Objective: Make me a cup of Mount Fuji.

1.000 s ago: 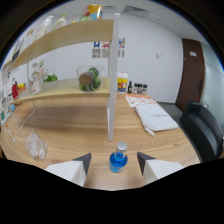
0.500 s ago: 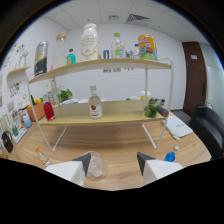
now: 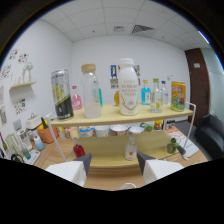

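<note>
White bottle upright on top shelf (hand-held gripper open).

Office interior. White walls meet a panelled ceiling carrying an air vent. A dark brown door stands right of the two-tier wooden shelf; small posters hang on the wall behind the shelf.

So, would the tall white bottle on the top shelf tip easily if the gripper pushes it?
The white bottle is tall and stands near the shelf edge, so probably yes. It looks full, likely heavy.
</note>
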A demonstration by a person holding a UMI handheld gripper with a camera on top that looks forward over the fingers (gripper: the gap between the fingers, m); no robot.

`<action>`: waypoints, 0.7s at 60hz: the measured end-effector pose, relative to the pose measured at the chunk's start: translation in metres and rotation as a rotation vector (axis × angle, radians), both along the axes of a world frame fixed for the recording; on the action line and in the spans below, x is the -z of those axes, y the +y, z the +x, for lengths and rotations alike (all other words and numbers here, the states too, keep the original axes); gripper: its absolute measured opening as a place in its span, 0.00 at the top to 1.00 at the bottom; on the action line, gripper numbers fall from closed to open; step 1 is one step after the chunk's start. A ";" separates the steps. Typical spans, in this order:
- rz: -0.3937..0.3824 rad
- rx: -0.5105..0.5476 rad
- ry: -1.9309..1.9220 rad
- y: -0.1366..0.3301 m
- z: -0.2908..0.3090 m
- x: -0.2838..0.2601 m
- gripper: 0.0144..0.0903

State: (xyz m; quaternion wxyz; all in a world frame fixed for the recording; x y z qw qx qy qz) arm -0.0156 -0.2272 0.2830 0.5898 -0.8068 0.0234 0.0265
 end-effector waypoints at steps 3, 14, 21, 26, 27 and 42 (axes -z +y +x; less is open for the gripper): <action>0.026 -0.003 -0.013 0.008 -0.008 -0.025 0.06; 0.084 -0.030 -0.011 0.046 -0.040 -0.090 0.06; 0.113 -0.031 -0.012 0.075 -0.047 -0.110 0.06; 0.119 -0.033 -0.008 0.099 -0.054 -0.114 0.10; 0.119 -0.033 -0.008 0.103 -0.055 -0.114 0.12; 0.064 -0.020 0.008 0.136 -0.057 -0.104 0.61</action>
